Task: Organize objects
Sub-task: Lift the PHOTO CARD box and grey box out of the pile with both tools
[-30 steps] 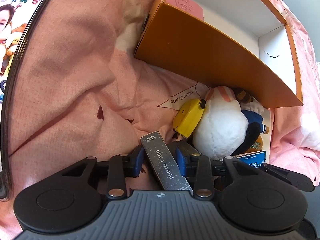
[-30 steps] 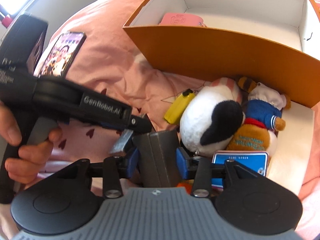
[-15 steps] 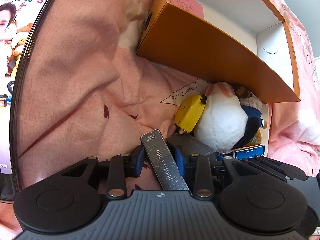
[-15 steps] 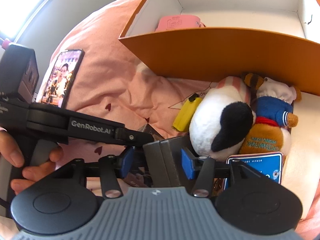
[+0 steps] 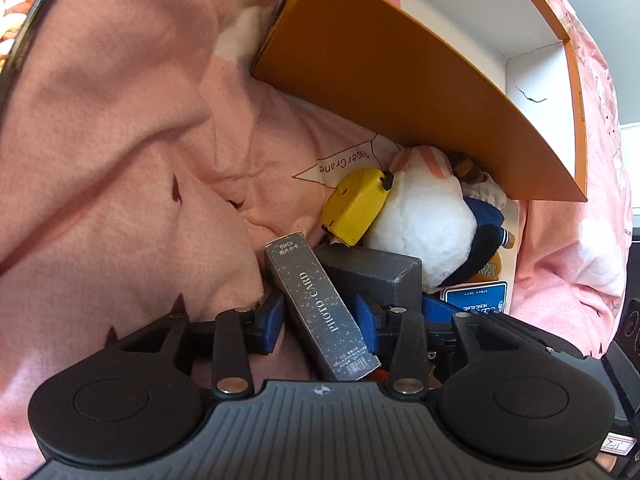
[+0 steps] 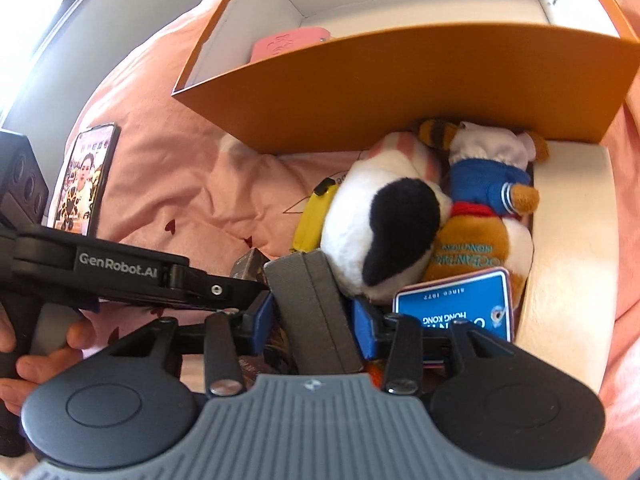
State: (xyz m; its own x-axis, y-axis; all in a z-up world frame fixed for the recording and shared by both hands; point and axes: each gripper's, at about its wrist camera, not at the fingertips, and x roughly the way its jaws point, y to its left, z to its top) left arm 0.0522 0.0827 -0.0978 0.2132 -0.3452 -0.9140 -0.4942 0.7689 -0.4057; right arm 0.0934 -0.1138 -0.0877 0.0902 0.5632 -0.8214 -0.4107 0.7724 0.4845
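My left gripper [image 5: 320,320] is shut on a silver "PHOTO CARD" box [image 5: 316,308], held low over the pink bedding. My right gripper [image 6: 312,316] is shut on a dark grey box [image 6: 316,308], which also shows in the left wrist view [image 5: 372,276] just right of the silver box. The two boxes are side by side and close together. Ahead lie a yellow tape measure [image 5: 356,208], a white and black plush [image 6: 380,224] and a bear plush in blue [image 6: 488,196]. The orange box [image 6: 400,92] stands open beyond them.
A pink case [image 6: 288,44] lies inside the orange box. A blue card [image 6: 452,304] lies by the plushes. A phone [image 6: 84,176] lies on the pink bedding [image 5: 120,140] at the left. The left gripper's body [image 6: 120,272] crosses the right wrist view.
Both grippers have moved forward toward the plushes and the orange box with their boxes still held. The grey box now sits closer beside the silver one.
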